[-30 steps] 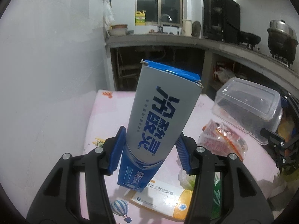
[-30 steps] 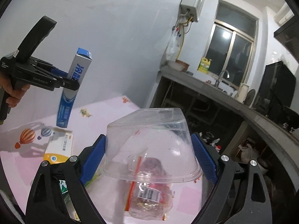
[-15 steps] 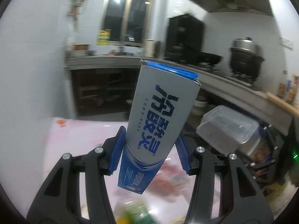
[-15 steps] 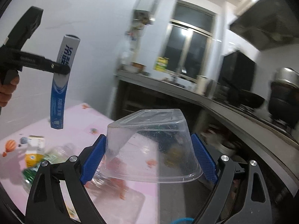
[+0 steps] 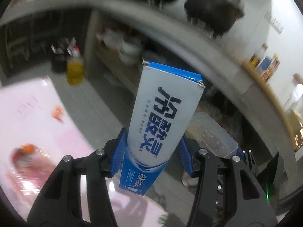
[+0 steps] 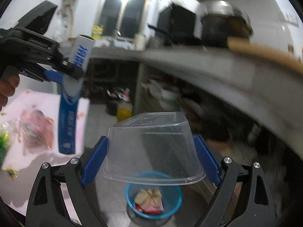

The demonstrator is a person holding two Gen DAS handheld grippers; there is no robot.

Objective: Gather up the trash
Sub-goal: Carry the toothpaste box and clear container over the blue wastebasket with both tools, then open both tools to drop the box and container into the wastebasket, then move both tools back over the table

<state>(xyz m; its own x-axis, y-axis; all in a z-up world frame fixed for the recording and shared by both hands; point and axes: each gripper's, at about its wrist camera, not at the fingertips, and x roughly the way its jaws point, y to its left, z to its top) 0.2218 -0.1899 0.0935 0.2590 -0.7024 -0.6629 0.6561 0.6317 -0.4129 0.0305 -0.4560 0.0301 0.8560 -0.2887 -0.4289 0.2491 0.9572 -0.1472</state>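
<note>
My left gripper (image 5: pixel 151 155) is shut on a long blue and white toothpaste box (image 5: pixel 162 117), held upright in the air beyond the table edge. The box (image 6: pixel 75 79) and left gripper (image 6: pixel 70 71) also show in the right wrist view at upper left. My right gripper (image 6: pixel 151 158) is shut on an upturned clear plastic container (image 6: pixel 151 147). That container (image 5: pixel 212 134) shows just right of the box in the left wrist view. A blue waste basket (image 6: pixel 153 196) with crumpled trash stands on the floor right below the container.
The pink table (image 5: pixel 36 113) is at the left, with a clear bag of reddish food (image 6: pixel 36 128) and a green packet (image 6: pixel 3 141) on it. A grey kitchen counter (image 6: pixel 208 71) curves across the back, with a yellow oil bottle (image 5: pixel 74 70) on the floor beneath.
Both grippers have swung right, away from the table and out over the floor, each carrying its item. The blue waste basket has come into view below the right gripper.
</note>
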